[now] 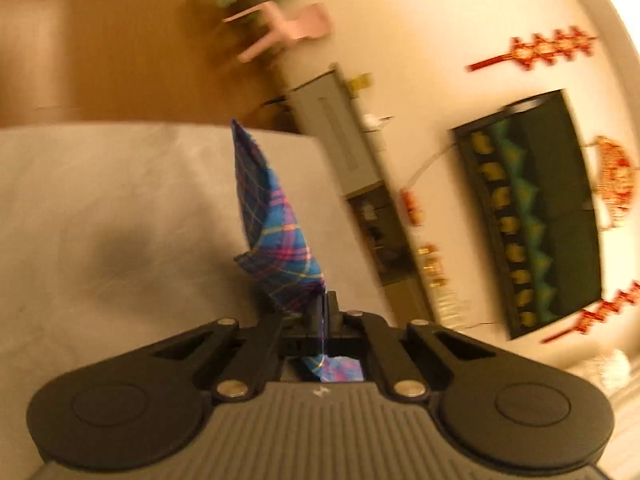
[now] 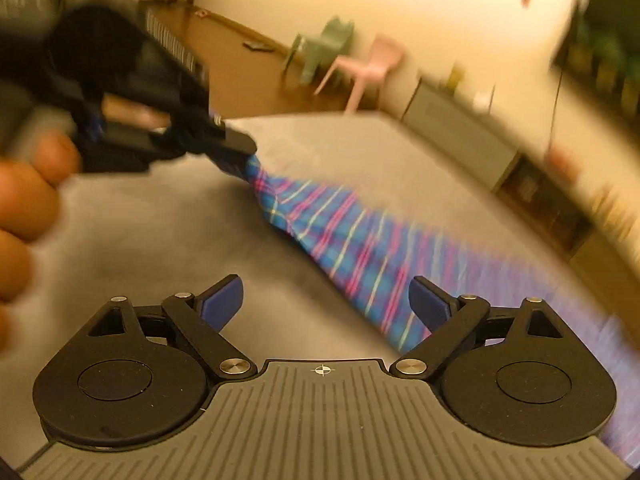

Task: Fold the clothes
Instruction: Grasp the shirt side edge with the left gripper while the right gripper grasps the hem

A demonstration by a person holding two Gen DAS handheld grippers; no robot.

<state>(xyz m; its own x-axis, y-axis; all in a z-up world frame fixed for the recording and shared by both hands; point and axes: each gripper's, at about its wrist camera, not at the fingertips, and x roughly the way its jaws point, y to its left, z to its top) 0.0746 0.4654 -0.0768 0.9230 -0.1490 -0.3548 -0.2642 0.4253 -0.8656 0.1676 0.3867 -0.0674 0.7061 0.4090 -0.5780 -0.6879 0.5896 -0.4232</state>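
Observation:
A blue plaid garment (image 1: 276, 236) with pink and yellow stripes hangs from my left gripper (image 1: 322, 306), which is shut on one corner of it. In the right wrist view the same garment (image 2: 352, 252) stretches from the left gripper (image 2: 240, 152) down to the lower right over the grey table (image 2: 160, 220). My right gripper (image 2: 326, 304) is open and empty, its blue fingertips (image 2: 224, 300) spread apart just above the table, with the cloth passing beside the right one. Both views are motion-blurred.
The grey table (image 1: 100, 220) ends at a far edge. Beyond it stand a pink chair (image 2: 368, 64), a green chair (image 2: 324, 44), a grey cabinet (image 2: 452, 124) along the wall and a dark wall hanging (image 1: 532, 208). A hand (image 2: 24, 208) holds the left gripper.

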